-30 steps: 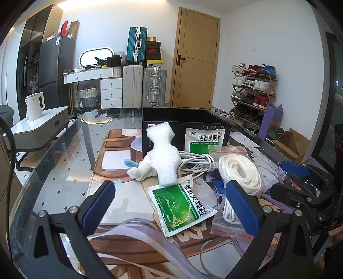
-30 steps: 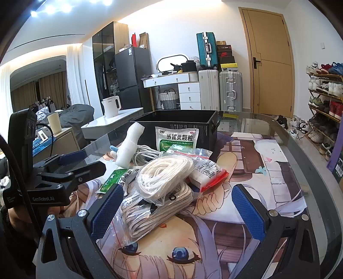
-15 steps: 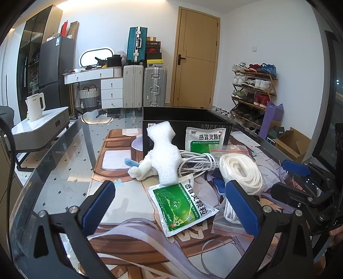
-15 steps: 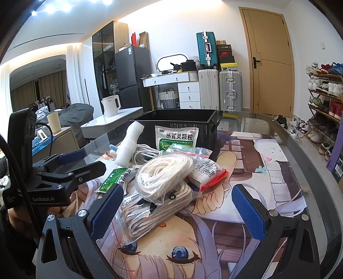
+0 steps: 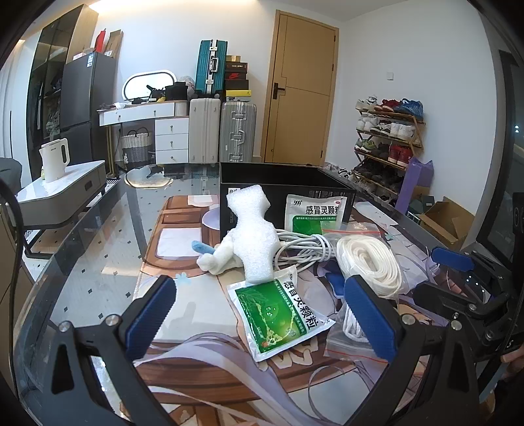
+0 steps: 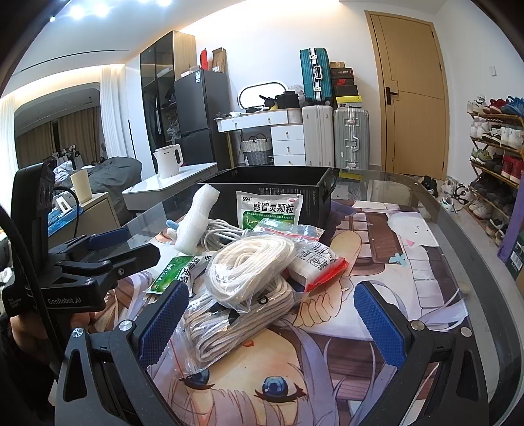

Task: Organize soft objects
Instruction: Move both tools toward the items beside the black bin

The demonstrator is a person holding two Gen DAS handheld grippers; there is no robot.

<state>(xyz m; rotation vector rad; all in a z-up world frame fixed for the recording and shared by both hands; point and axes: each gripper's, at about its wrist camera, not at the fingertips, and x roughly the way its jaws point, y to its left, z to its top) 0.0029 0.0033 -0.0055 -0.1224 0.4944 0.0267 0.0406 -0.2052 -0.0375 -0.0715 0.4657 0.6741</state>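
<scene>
Progress nil as far as visible: left gripper [image 5: 258,314] and right gripper [image 6: 271,318] both gape with nothing between the pads, while foam piece [image 5: 253,234], green sachet [image 5: 278,314], bagged rope coils [image 6: 242,285] and cable [image 5: 304,249] lie on the table near the black box [image 5: 281,193], none visibly inside.

You're facing white walls and a tan wooden door [image 5: 301,95]. Shoe rack [image 5: 388,137] on the right wall. Suitcases [image 5: 237,131] beside a white drawer unit [image 5: 172,139], oval mirror [image 5: 149,85] above. Dark fridge [image 5: 86,108] on the left, kettle [image 5: 54,159] on a low side table [image 5: 62,193]. Ceiling spotlights [image 6: 88,9], curtains [image 6: 39,137] far left. Glass desk [image 5: 98,249].
</scene>
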